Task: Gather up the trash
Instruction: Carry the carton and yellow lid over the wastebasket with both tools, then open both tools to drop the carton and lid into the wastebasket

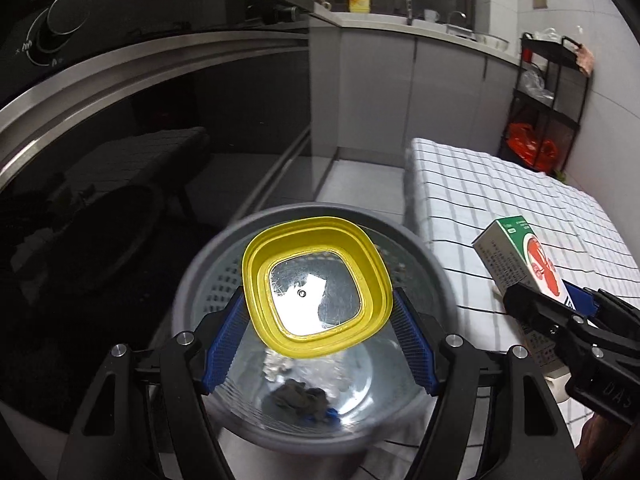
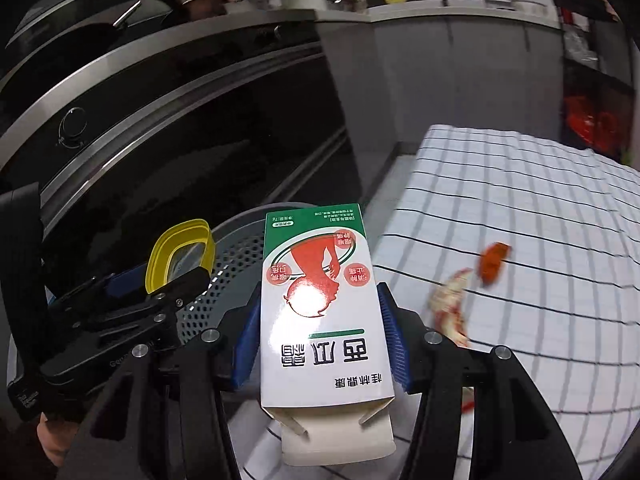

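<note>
**Yellow lid and white box held at the grey bin**

Yellow plastic with a clear window: the lid (image 1: 318, 289) sits clamped between the blue pads of the left claw (image 1: 319, 330), directly above the open bin (image 1: 434, 280). The box (image 2: 322, 312), white card with green and red print, is gripped across its width by the right claw (image 2: 320, 334), just right of the bin's rim and over the edge of the checked cloth (image 2: 520, 208) on the worktop.

Only the left wrist view looks into the bin: a dark crumpled lump (image 1: 300, 394) and something pale and crinkled lie at the bottom, both too blurred to name. There the box (image 1: 516, 256) appears side-on, and the right claw (image 1: 560, 308) shows as a dark shape clamped on it. Only the right wrist view shows two red-and-pale scraps (image 2: 472, 292) on the cloth, smeared by motion; what they are cannot be told. It also shows the lid (image 2: 180, 254) edge-on in the left claw (image 2: 160, 280), the bin's perforated wall (image 2: 236, 280), and the box's open near flap.

The bin's near side is hidden behind claw arms in both views. A bit of hand (image 2: 50, 440) shows at the lower left edge, cut off.

Both claws tilt downward toward the bin from the near side, left beside right. A dark oven front (image 1: 160, 120) stands behind the bin.
</note>
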